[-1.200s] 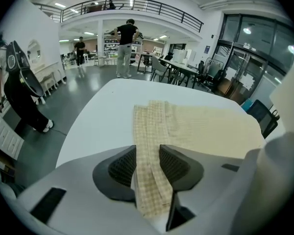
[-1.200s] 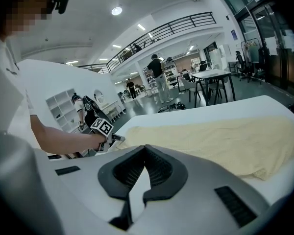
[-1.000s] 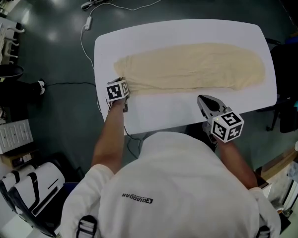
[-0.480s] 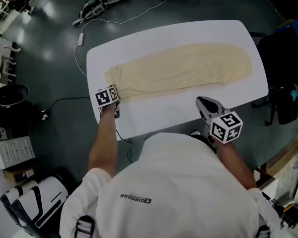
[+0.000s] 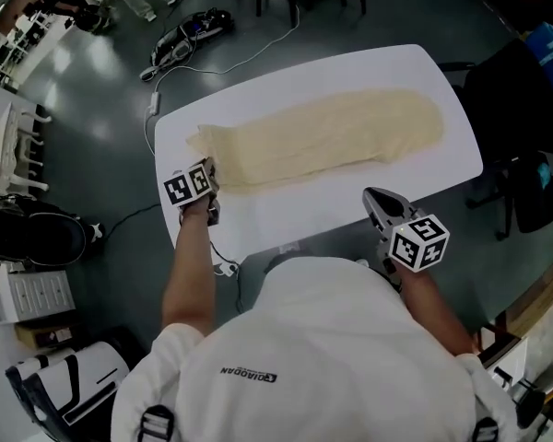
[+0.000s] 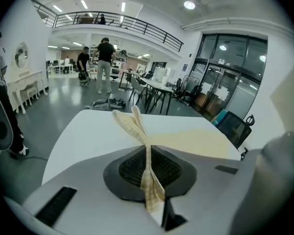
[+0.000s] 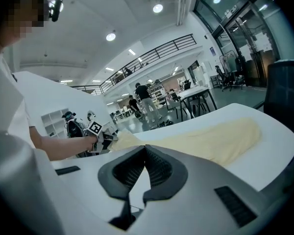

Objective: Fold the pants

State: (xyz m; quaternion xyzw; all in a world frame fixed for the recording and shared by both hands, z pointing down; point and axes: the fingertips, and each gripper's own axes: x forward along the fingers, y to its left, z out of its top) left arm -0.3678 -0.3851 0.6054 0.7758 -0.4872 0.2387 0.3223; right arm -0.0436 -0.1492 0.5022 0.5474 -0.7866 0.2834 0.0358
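Observation:
Cream pants (image 5: pixel 332 136) lie stretched across the white table (image 5: pixel 350 205). My left gripper (image 5: pixel 208 168) is at their left end. Its jaws have just been closing and now stand shut on a pinch of the cloth (image 6: pixel 132 124), which rises from between them in the left gripper view (image 6: pixel 147 153), above the tabletop. The rest of the pants (image 6: pixel 196 143) stays flat behind. My right gripper (image 5: pixel 375 196) hovers over the table's near edge, clear of the pants, shut with nothing in it (image 7: pixel 145 148). From there the pants (image 7: pixel 210 141) and the left gripper (image 7: pixel 107 138) are visible.
A dark chair (image 5: pixel 521 99) stands off the table's right end. Cables and a black device (image 5: pixel 189 30) lie on the floor beyond the far left corner. A black bag (image 5: pixel 28 233) and white shelving sit at left. People (image 6: pixel 105 62) stand in the hall far behind.
The left gripper, at the pants' left edge on the table before, has come up with the cloth pinched in it. The right gripper has shifted along the near edge, still empty.

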